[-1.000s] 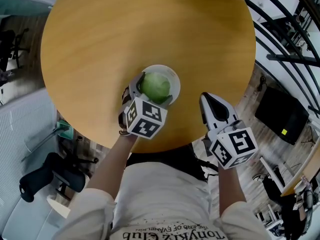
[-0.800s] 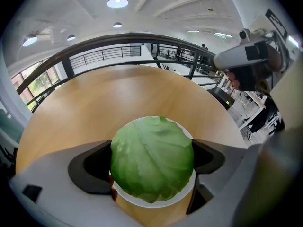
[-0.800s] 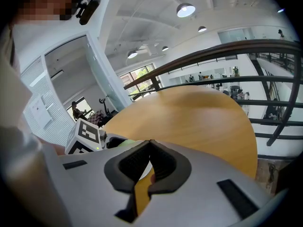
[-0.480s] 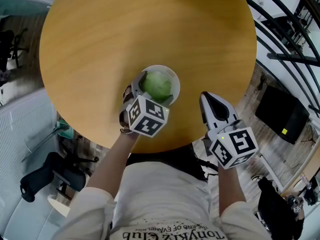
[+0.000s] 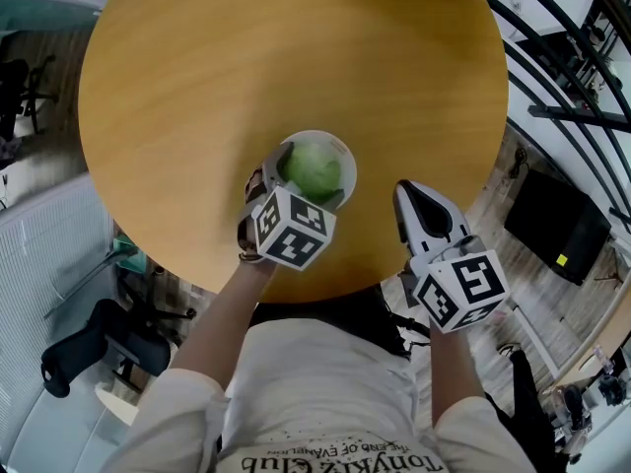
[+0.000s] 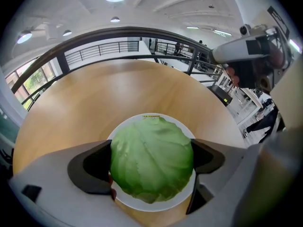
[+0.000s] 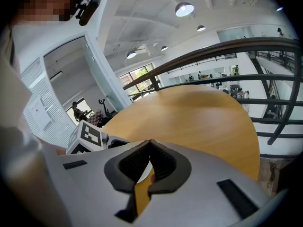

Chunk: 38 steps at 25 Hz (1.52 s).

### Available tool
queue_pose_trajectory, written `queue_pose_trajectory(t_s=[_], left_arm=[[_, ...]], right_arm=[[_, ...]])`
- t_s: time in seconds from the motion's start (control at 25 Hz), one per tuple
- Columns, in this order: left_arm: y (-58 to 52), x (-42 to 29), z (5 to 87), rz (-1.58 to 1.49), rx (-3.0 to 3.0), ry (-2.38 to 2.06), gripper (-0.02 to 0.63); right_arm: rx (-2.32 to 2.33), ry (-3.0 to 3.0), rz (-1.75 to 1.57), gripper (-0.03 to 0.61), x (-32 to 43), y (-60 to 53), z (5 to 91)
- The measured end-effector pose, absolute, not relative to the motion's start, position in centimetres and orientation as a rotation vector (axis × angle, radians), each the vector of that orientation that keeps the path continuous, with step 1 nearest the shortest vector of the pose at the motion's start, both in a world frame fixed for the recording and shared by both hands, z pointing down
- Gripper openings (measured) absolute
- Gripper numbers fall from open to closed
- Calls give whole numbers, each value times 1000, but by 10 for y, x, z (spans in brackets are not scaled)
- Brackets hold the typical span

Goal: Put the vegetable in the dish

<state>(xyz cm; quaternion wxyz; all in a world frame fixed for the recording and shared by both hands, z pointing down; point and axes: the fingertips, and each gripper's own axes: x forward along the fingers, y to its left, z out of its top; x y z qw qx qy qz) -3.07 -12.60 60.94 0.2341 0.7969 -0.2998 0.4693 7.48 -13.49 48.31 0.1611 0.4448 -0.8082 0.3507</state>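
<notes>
Bench: the round, light-wood bench [image 5: 246, 57] carries only the dish, which stands near the edge closest to the person.

Left claw: the left claw [image 5: 308, 179] reaches in over the dish from the person's side. Its two jaws are spread wide and press against opposite flanks of the vegetable, so it is clamped on the vegetable.

Right claw: the right claw [image 5: 407, 193] hangs over the near edge of the bench, well apart from the dish. Its jaw tips meet and nothing is between them.

Dish: the round white dish [image 5: 349, 159] lies flat on the bench. Only a thin ring of its rim shows around the vegetable.

Vegetable: the round, pale-green leafy head, like a small cabbage [image 6: 151, 157], sits centred over the dish between the left jaws. Whether it already bears on the dish floor cannot be told.

Change: over the last second the left claw has shifted only slightly, and the vegetable has kept its place over the dish. The right claw has not moved.

Meaning: the carry appears to be finished. Placement is nearly complete, and what remains is to open the left jaws and draw back without dragging the dish.
</notes>
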Motion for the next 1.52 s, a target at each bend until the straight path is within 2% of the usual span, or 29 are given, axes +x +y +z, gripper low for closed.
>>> queue_pose_trajectory(t_s=[0.84,1.52], left_arm=[[-127,-26,601,1231,2223,-829,494],[-105,-46,540,1139,2264,-903,491]], right_arm=[[1248,-2329,987,21,74,-130,479],[1217,-2377,914,21,62,-112,448]])
